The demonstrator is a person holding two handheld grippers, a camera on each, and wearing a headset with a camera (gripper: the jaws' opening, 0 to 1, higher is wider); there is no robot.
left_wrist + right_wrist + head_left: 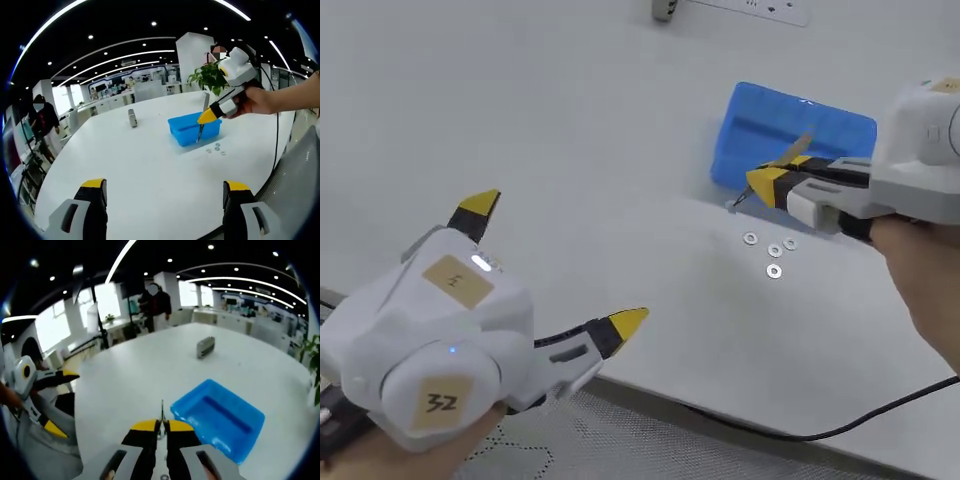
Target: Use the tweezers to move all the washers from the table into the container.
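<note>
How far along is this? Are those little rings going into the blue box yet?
Barely started, it seems. Done: the right gripper is shut on the tweezers. In hand: their tip hangs beside the blue container, near the washers; whether it carries one is too small to tell. Left: four washers lie on the table, and none shows inside the container. The left gripper is open.

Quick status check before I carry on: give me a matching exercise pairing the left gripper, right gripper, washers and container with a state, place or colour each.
Things:
1. left gripper
2. right gripper
3. washers
4. container

States:
A. blue
B. shut on the tweezers
C. open, holding nothing
D. lying on the table

Pairs: 1-C; 2-B; 3-D; 4-A
</note>
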